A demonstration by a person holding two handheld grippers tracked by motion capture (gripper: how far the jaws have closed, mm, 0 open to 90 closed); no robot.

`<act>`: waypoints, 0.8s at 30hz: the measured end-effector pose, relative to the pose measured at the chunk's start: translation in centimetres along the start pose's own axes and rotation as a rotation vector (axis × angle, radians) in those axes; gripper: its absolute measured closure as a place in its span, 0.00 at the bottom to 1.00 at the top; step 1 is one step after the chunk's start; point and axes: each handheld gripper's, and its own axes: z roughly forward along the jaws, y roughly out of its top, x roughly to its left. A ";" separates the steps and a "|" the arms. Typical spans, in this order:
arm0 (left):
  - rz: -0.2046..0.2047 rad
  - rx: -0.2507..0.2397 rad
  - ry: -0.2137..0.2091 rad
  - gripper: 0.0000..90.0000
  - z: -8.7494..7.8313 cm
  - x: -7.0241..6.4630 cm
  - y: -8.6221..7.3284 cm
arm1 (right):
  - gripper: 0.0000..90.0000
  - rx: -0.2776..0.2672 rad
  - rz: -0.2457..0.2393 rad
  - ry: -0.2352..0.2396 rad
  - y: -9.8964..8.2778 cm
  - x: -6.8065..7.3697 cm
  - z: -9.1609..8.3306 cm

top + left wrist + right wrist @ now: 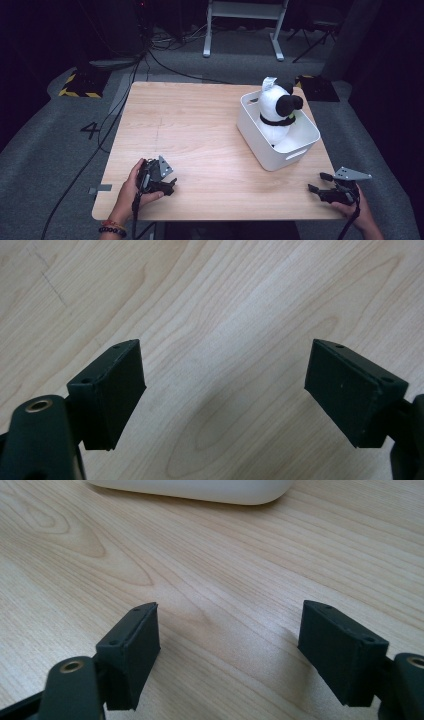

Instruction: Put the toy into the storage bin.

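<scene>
1. wooden table [200, 130] is set on grey carpet in a dark room.
2. plush toy [276, 112] is seen upright inside white bin [250, 131], right of centre.
3. left gripper [169, 185] and right gripper [316, 183] are held spread and empty, low in frame.
4. bin may be tipped if its rim is clipped.

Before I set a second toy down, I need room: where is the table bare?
The table is bare across its whole left and middle, from the far edge down to the left gripper. Also free: the near strip between both grippers. Crowded: the right side, where the white bin holds the plush toy, right gripper nearby.
</scene>
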 end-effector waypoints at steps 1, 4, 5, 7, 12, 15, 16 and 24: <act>-0.015 -0.001 -0.015 0.18 0.0 0.0 -0.2 | 0.27 0.000 0.000 0.000 0.0 0.0 0.0; -0.053 -0.017 -0.016 0.18 0.0 -0.1 -0.7 | 0.27 -0.001 0.001 -0.001 0.0 0.0 0.0; -0.061 -0.010 -0.027 0.18 0.1 -0.2 -0.9 | 0.27 0.000 0.000 0.000 0.0 0.0 0.0; -0.071 -0.006 -0.024 0.18 0.3 -0.3 -1.1 | 0.27 0.000 0.000 0.000 0.0 0.0 0.0; -0.137 -0.044 -0.055 0.19 0.6 -0.2 -2.1 | 0.27 0.000 0.000 0.000 0.0 0.0 0.0; -0.180 -0.069 -0.071 0.19 0.5 -0.1 -2.8 | 0.27 -0.001 0.000 0.001 0.0 0.0 0.0; -0.208 -0.082 -0.093 0.19 0.5 -0.1 -3.1 | 0.27 0.000 0.000 0.001 0.0 0.0 0.0; -0.290 -0.099 -0.127 0.18 0.4 0.4 -4.4 | 0.27 0.000 0.001 -0.001 0.0 0.0 0.0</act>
